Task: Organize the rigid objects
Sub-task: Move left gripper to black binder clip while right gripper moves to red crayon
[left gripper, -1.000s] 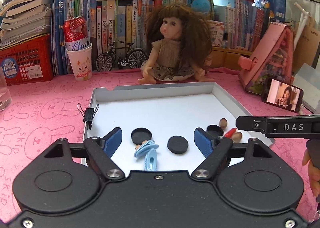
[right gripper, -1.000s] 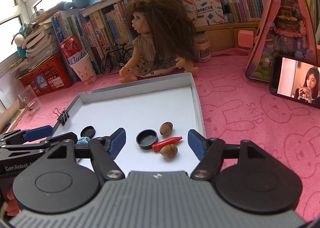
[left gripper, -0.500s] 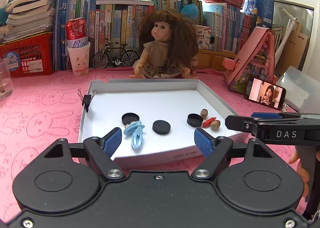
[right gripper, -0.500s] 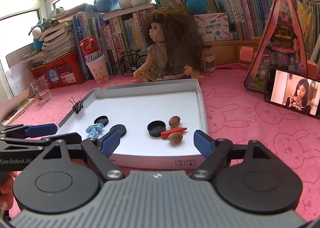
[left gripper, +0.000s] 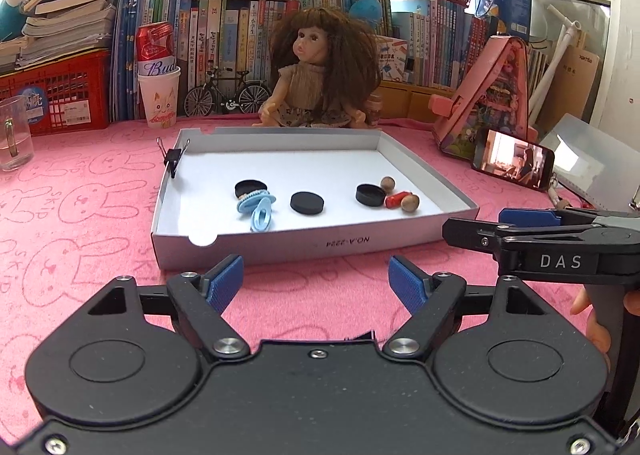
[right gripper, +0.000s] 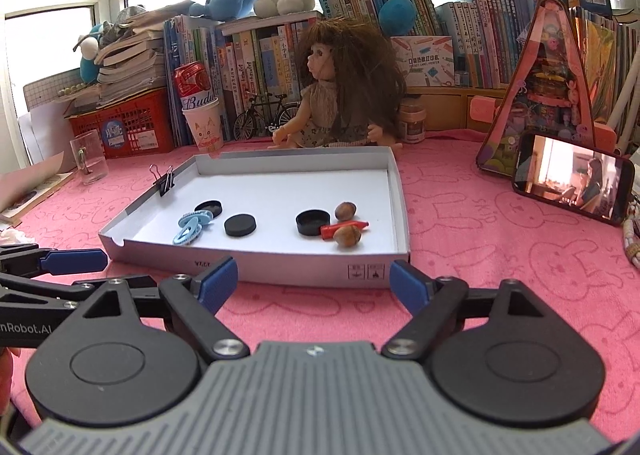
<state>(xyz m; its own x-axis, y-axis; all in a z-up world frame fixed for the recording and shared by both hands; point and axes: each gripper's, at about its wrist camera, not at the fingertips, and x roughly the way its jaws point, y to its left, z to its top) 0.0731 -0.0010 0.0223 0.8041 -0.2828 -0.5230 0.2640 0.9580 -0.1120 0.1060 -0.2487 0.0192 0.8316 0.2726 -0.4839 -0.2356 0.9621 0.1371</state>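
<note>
A shallow white box (left gripper: 280, 243) lies on the pink cloth. Inside it are a blue pacifier (left gripper: 258, 209), a black disc (left gripper: 307, 202), two black caps (left gripper: 370, 194), a red piece (left gripper: 394, 199) and two brown nuts (left gripper: 410, 202). A black binder clip (left gripper: 173, 155) grips its left wall. My left gripper (left gripper: 316, 275) hovers over the cloth just short of the box's front wall, open and empty. My right gripper (right gripper: 314, 279) is also open with nothing between its jaws, near the box's (right gripper: 280, 267) front right corner. The pacifier (right gripper: 192, 225) and nuts (right gripper: 347, 235) show there too.
A doll (left gripper: 320, 71) sits behind the box, with a toy bicycle (left gripper: 226, 95) and rows of books. A phone (left gripper: 512, 163) leans on a pink toy house (left gripper: 492, 95) at right. A paper cup with a can (left gripper: 158, 91), a glass mug (left gripper: 14, 135) and a red basket (left gripper: 60, 95) stand at left.
Both grippers have drawn back from over the box to the cloth in front of it, so the whole box now lies beyond the fingertips. The right jaws stand a little wider.
</note>
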